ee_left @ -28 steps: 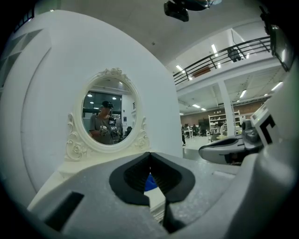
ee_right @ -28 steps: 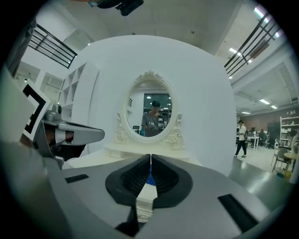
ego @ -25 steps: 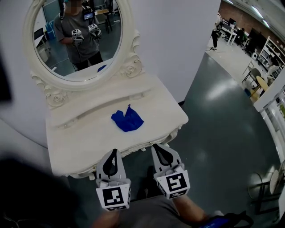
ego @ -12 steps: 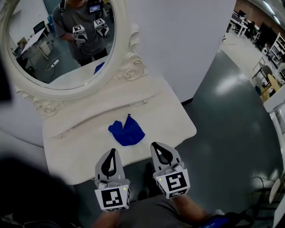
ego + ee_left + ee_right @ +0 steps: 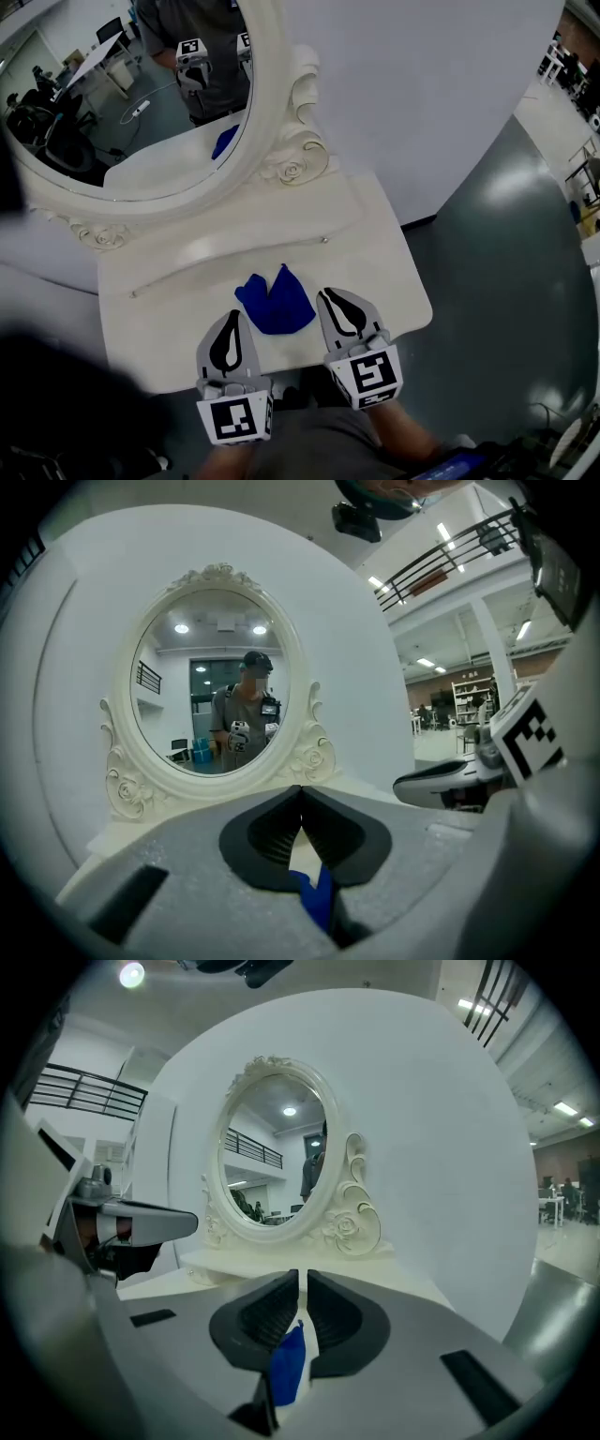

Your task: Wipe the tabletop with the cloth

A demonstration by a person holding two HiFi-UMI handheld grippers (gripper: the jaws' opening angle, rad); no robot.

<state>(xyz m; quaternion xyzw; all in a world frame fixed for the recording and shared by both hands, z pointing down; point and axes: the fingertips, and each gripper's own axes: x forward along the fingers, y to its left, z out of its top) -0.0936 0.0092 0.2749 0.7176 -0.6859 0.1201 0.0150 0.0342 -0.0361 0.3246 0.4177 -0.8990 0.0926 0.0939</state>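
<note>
The blue cloth (image 5: 275,300) lies bunched on the white desk (image 5: 375,262), on the side away from the mirror (image 5: 141,112) and close to the desk's front edge. It has no clear long axis. It is about as broad as it is deep, with one pointed fold standing up toward the mirror.

The two grippers flank it from the front edge, both pointing toward the mirror. The left gripper (image 5: 232,319) sits off the cloth's left side, a little farther from the mirror than the cloth's middle. The right gripper (image 5: 328,298) has its tip just beside the cloth's right edge, so I judge it the nearer of the two.

The jaws on both grippers are closed and hold nothing. On the left the tips meet, and on the right only a thin slit remains. In each gripper view the blue shows below and beyond the jaws, not pinched between them.

To take the cloth, I reckon either gripper must open and swing inward. I see no box, bowl or tray on the desk.
</note>
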